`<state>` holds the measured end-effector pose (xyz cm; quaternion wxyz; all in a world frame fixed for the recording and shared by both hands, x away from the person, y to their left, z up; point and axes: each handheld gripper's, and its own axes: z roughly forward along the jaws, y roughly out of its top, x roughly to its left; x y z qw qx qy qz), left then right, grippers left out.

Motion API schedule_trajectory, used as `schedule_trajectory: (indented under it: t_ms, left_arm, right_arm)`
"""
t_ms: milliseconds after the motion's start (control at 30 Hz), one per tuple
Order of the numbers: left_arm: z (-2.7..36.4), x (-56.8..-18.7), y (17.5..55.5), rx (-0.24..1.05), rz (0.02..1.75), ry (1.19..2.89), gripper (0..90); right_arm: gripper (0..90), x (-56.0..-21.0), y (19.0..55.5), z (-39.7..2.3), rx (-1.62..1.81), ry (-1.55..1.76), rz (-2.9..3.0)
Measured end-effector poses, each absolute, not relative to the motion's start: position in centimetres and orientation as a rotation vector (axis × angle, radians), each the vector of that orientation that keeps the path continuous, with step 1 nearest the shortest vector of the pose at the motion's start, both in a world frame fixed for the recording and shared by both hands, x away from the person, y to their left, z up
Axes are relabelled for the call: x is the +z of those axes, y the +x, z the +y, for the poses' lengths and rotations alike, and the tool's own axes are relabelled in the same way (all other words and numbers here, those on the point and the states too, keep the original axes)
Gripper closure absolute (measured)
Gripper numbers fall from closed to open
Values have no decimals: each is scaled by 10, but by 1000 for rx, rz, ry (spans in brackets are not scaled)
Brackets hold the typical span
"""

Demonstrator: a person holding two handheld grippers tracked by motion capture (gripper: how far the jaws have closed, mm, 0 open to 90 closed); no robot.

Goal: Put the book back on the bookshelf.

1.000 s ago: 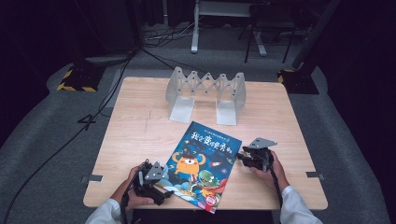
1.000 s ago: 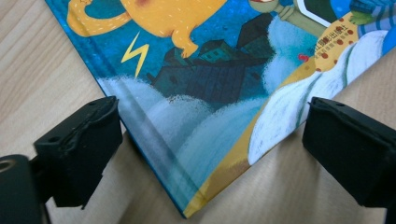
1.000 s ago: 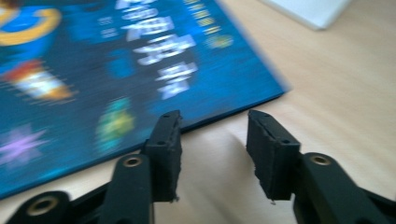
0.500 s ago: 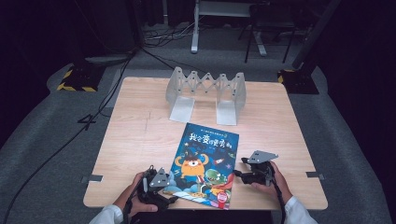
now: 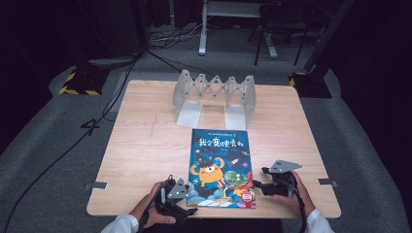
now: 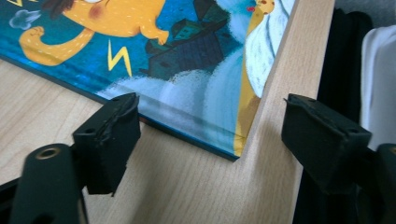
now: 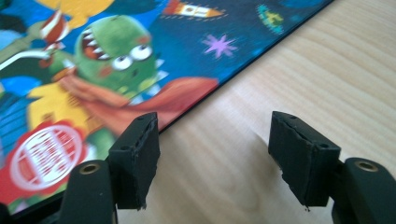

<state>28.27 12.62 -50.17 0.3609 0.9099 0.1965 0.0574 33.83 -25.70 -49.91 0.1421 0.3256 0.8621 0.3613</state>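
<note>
A children's picture book (image 5: 221, 167) with a blue cover, an orange monster and a green dinosaur lies flat and square on the wooden table (image 5: 145, 145), its lower edge close to the front. My left gripper (image 5: 188, 206) is open at the book's near left corner. In the left gripper view (image 6: 212, 112) one jaw rests against the cover's edge (image 6: 187, 60) and the other hangs past the table's front. My right gripper (image 5: 259, 177) stands open at the book's right edge. In the right gripper view (image 7: 215, 126) one jaw overlaps the cover (image 7: 116, 70) and the other is over bare wood.
A grey folding book rack (image 5: 214, 94) stands at the back of the table, just behind the book. Cables (image 5: 73, 141) trail over the grey floor on the left. The table's front edge (image 6: 275, 84) runs right beside the left gripper.
The book has turned from tilted to square with the table. Both grippers have moved toward the front edge and closed in on the book's lower corners.
</note>
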Motion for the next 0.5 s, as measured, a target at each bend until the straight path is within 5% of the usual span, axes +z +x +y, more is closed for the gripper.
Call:
schedule_trajectory:
  t_ms: [167,500]
  left_arm:
    - [128,-501,284,180,531,2333,301]
    - [133,-502,289,177,522,2336,242]
  right_arm:
    - [335,-499,333,-257,1040,940,2490]
    - [314,-500,334,-257,1042,937,2488]
